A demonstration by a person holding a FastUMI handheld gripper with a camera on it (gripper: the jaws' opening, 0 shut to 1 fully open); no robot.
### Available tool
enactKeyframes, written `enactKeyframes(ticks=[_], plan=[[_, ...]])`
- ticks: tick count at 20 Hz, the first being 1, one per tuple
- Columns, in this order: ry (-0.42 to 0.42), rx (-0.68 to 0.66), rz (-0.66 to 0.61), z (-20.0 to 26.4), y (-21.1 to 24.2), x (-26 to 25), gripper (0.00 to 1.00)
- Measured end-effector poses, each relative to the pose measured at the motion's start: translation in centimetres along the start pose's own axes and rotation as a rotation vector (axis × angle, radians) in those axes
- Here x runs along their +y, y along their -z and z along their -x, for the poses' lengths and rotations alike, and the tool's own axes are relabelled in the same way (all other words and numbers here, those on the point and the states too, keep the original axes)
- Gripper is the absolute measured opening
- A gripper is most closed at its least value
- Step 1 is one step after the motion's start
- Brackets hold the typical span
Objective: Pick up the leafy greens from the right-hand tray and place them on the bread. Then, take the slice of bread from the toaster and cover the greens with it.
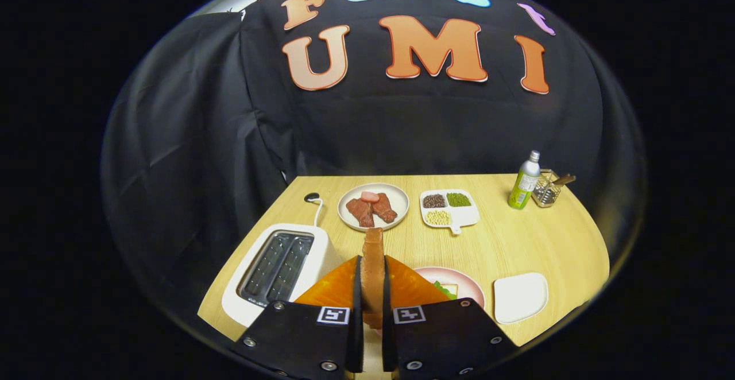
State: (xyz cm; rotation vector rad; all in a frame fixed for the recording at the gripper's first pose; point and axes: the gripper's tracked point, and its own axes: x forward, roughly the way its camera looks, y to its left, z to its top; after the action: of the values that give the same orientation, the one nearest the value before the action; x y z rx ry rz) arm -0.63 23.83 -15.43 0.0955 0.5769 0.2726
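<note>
A hand-held gripper point(372, 288) looks forward over a pale wooden table point(517, 242); its two fingers are drawn close together and pinch a slice of bread point(372, 265), which stands on edge between them, its brown crust pointing away from the camera; both fingers press on its flat sides.

Judging by this, the task is in its second half: the slice looks to be out of the toaster point(281, 271), whose two slots show dark just left of the fingers, though the slots are too dim to be sure they hold nothing.

The leafy greens point(442, 289) already lie on a pink plate point(468, 288) just right of the fingers, with a pale bit of the lower bread point(451, 289) showing beside them; the fingers hide most of that plate; further right sits a white tray point(519, 297), where the greens would have come from.

The next move probably calls for carrying the slice right and over the plate, turning it flat, lowering it squarely on the greens, then spreading the fingers.

Beyond the fingers stand a plate of meat point(373, 206), a divided dish of beans point(449, 208), a green bottle point(523, 182) and a small wire holder point(548, 190).
</note>
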Motion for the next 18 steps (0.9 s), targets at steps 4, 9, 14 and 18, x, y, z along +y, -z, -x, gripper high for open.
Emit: enactKeyframes(ticks=[4, 9, 14, 18], plan=[[-0.040, 0.057, -0.016, -1.6, 3.1, -0.9, 0.13], [-0.052, 0.110, -0.056, -3.0, 5.8, -2.9, 0.13], [-0.039, 0.135, -0.056, -3.5, 6.9, -5.8, 0.13], [-0.015, 0.174, -0.078, -3.9, 8.0, -8.1, 0.16]])
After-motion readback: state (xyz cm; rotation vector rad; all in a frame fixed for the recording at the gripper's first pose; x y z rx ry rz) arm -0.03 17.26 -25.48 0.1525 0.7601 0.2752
